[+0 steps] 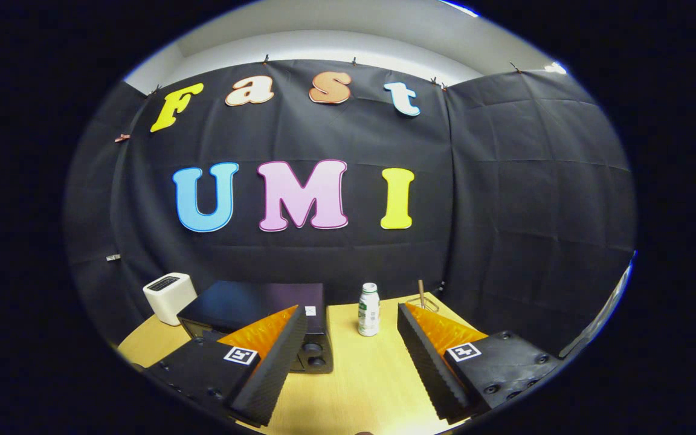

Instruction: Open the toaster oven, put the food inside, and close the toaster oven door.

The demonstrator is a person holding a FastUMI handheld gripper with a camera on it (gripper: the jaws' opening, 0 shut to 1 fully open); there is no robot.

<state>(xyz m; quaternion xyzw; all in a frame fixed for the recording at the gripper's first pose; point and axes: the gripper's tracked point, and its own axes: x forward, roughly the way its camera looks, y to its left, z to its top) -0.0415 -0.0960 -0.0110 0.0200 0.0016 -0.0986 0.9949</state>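
Observation:
A black toaster oven [257,308] stands on the wooden table [360,374], ahead and to the left of my fingers, with two round knobs [316,355] on its right front. The left finger [275,362] hides most of its door, so I cannot tell if the door is open or shut. My gripper [351,350] is open, raised above the table, with nothing between the fingers. I cannot make out the food.
A white toaster [170,297] stands left of the oven at the table's back edge. A small white bottle with a green label [369,309] stands beyond the fingers. A clear holder with a wooden stick [422,299] sits behind the right finger [429,356].

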